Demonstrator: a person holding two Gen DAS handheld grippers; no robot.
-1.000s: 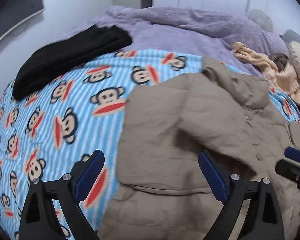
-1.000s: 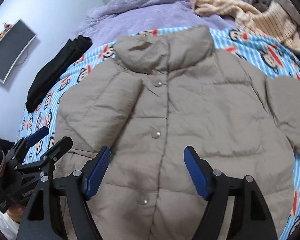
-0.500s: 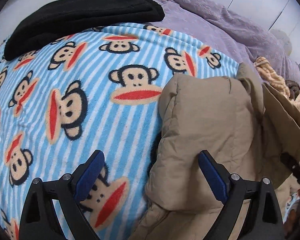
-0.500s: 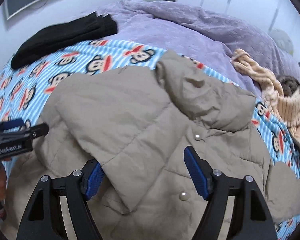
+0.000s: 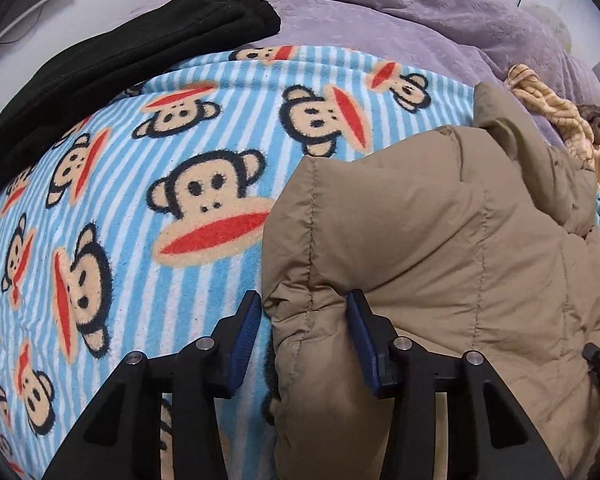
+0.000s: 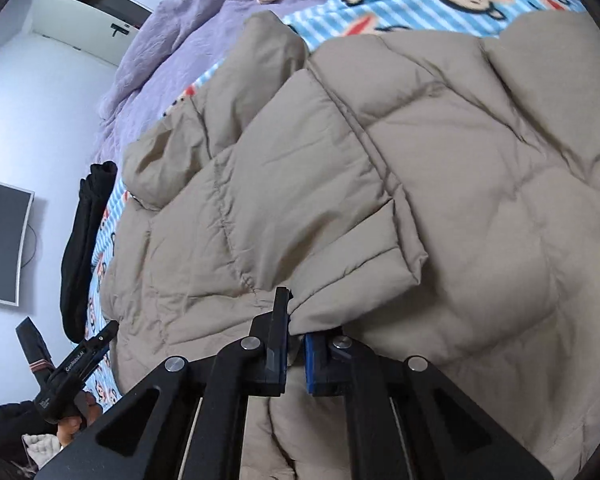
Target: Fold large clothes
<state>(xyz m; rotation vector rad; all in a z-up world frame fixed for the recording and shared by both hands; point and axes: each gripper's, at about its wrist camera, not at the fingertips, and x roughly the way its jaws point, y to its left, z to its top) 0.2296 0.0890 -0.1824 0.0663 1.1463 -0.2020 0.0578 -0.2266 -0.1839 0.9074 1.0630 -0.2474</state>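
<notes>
A tan puffer jacket (image 5: 440, 264) lies on the monkey-print blue striped blanket (image 5: 140, 200). My left gripper (image 5: 304, 312) is closed on the jacket's folded left edge, with the padded fabric bunched between its blue pads. In the right wrist view the jacket (image 6: 420, 160) fills most of the frame. My right gripper (image 6: 296, 320) is shut on the cuff end of the sleeve that lies across the jacket's front. The left gripper (image 6: 100, 336) shows at the lower left of that view.
A folded black garment (image 5: 112, 64) lies at the blanket's far left. A purple duvet (image 5: 380, 12) covers the far bed. A beige striped cloth (image 5: 556, 120) lies at the right. A monitor (image 6: 0, 240) hangs on the wall.
Both grippers have closed from open. The left now pinches the jacket's left edge. The right has taken hold of the sleeve cuff and its view has tilted over the jacket.
</notes>
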